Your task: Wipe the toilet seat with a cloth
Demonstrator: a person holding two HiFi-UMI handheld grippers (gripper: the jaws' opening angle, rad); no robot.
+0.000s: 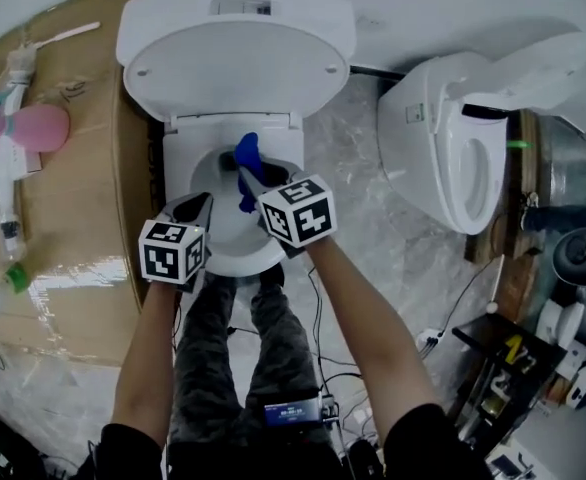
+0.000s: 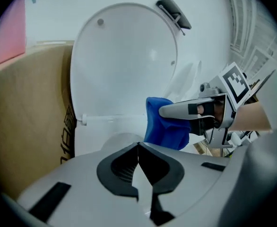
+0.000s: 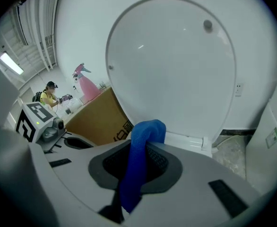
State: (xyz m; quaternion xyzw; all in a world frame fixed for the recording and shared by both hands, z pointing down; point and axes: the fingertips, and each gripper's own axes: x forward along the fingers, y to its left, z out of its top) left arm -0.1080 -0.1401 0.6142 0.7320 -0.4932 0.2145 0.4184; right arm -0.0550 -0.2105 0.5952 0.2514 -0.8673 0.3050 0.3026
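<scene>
The toilet (image 1: 235,258) stands in the middle of the head view with its lid (image 1: 235,68) raised against the tank. My right gripper (image 1: 245,180) hangs over the bowl, shut on a blue cloth (image 1: 247,163) that droops from its tips. In the right gripper view the cloth (image 3: 137,169) runs out between the pinched jaws, with the lid (image 3: 176,56) behind it. My left gripper (image 1: 199,208) is beside it on the left, shut and empty. In its own view the jaws (image 2: 138,148) meet, and the cloth (image 2: 164,126) and the right gripper's fingers (image 2: 181,110) lie ahead to the right.
A large cardboard box (image 1: 73,168) stands against the toilet's left side, with a pink spray bottle (image 1: 35,126) and small items on top. A second toilet (image 1: 463,138) stands to the right. Cables (image 1: 338,368) lie on the marble floor near the person's legs.
</scene>
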